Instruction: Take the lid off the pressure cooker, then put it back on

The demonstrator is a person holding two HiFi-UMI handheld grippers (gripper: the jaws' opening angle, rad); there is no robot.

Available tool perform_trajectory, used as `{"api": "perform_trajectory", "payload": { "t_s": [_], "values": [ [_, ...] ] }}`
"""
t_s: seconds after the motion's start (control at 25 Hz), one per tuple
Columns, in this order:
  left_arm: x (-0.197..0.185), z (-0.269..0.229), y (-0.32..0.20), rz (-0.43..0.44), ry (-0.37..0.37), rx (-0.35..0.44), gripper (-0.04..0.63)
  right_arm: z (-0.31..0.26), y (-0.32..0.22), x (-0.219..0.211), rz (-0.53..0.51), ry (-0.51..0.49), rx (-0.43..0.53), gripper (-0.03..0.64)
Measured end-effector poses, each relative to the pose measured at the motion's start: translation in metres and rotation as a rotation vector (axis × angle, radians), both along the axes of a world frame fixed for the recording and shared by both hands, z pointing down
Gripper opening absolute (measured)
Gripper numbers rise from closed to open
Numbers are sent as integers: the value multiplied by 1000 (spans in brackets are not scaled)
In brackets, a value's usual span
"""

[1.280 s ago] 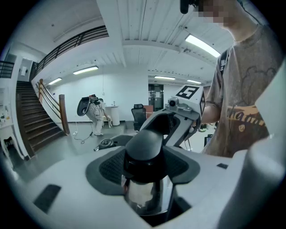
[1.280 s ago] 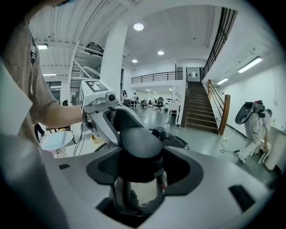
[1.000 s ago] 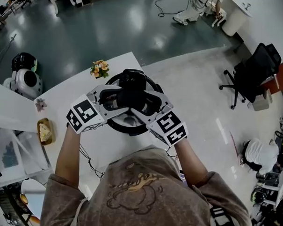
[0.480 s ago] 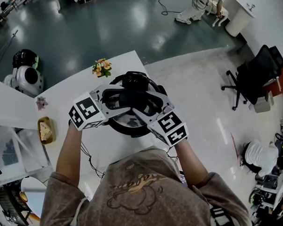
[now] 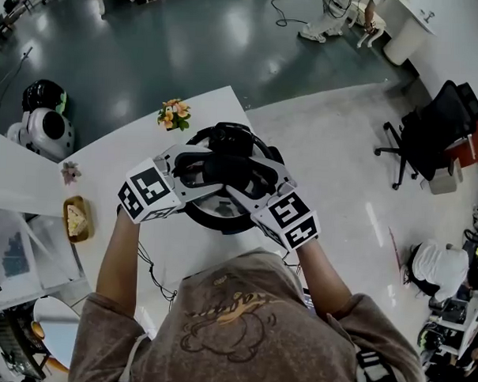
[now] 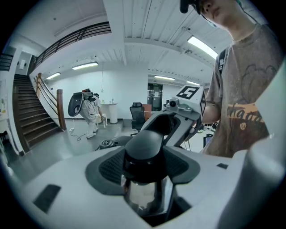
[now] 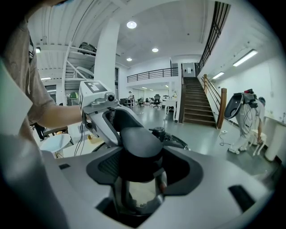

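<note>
**Both grippers clamped on the cooker's lid handle**

Head view: the pressure cooker sits on the white table, dead centre, just ahead of the person's chest. The black lid handle crosses the top with its long axis running 9 to 3 o'clock. The left gripper comes in from 8 o'clock and the right gripper from 4 o'clock, one on each end of the handle. A black knob is at the cooker's 12 o'clock. Flowers are at 11 o'clock from the cooker, a plate of food at 8 o'clock and an office chair at 2 o'clock. The marker cubes carry only square patterns. Whether the lid is seated or raised cannot be told.

Left gripper view: the jaws are clenched on the near end of the handle, pads against both its sides. The handle points straight away at 12 o'clock toward the right gripper. Shiny metal shows under it. The shirt lettering is too warped to read.

Right gripper view: the jaws are closed wide on the other handle end, which fills the gap. The left gripper is at 11 o'clock.
</note>
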State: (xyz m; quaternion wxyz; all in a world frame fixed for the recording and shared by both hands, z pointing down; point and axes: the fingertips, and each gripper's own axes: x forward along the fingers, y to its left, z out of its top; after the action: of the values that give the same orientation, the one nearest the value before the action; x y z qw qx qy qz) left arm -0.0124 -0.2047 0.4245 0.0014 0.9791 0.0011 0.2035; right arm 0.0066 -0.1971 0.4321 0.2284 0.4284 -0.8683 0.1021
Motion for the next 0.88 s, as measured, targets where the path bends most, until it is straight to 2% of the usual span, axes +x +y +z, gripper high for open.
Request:
{"api": "perform_trajectory", "payload": {
  "t_s": [0.24, 0.88],
  "values": [
    [0, 0, 0, -4, -14, 4, 262, 0, 0, 0, -6, 11, 0, 272],
    [0, -1, 0, -80, -23, -5, 264, -1, -1, 0, -83, 9, 25, 268]
  ]
}}
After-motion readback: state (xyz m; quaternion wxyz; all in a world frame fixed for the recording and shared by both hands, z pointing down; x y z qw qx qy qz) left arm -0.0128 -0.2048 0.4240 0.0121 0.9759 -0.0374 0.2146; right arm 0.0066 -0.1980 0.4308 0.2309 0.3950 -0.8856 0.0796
